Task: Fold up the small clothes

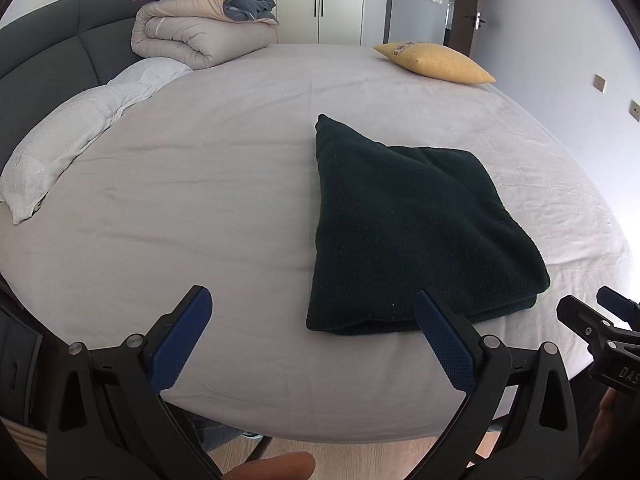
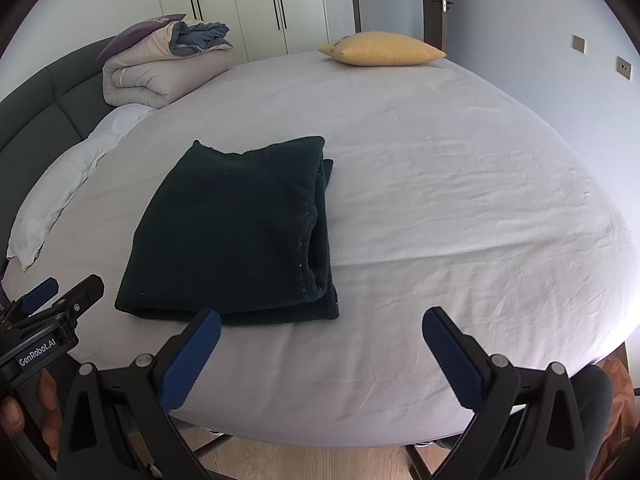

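A dark green knit garment (image 1: 404,232) lies folded into a thick rectangle on the light grey bed sheet (image 1: 200,200). It also shows in the right wrist view (image 2: 236,232), with its stacked layers visible along the right edge. My left gripper (image 1: 312,312) is open and empty, hovering over the near bed edge just left of the garment. My right gripper (image 2: 320,332) is open and empty, hovering near the bed edge to the right of the garment. Each gripper shows at the other view's side: the right one (image 1: 600,320) and the left one (image 2: 52,304).
A rolled beige duvet with a purple pillow (image 1: 200,24) sits at the far left by the dark headboard (image 1: 40,60). A yellow cushion (image 1: 436,62) lies at the far edge. A white pillow (image 1: 72,144) lies along the left. Wood floor (image 2: 320,460) lies below the near bed edge.
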{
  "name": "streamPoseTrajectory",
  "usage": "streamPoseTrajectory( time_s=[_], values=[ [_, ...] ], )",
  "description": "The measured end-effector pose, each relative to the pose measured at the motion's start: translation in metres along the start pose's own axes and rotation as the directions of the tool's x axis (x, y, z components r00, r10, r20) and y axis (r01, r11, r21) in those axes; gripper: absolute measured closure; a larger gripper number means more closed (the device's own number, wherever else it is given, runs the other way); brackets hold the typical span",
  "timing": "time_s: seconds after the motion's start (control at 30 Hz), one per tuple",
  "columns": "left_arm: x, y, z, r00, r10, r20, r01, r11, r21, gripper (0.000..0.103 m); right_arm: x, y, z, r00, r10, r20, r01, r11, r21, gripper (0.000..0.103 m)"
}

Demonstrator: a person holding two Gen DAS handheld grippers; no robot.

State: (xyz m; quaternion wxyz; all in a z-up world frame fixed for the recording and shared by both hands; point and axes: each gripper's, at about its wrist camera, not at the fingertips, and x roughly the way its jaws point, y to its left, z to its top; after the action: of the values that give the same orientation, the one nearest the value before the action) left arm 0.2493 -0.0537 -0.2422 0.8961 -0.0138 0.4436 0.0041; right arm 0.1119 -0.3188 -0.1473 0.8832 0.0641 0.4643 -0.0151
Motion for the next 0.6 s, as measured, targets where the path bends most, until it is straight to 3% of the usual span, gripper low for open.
streamPoseTrajectory(
  time_s=[0.6],
  values=[
    [0.0009,0.0007,-0.0013,1.0,-0.002,-0.013,0.002,1.0,0.004,0.0,0.001,-0.0008,-0.0011,1.0,0.0,-0.008,0.0,1.0,0.003,0.0]
  ],
)
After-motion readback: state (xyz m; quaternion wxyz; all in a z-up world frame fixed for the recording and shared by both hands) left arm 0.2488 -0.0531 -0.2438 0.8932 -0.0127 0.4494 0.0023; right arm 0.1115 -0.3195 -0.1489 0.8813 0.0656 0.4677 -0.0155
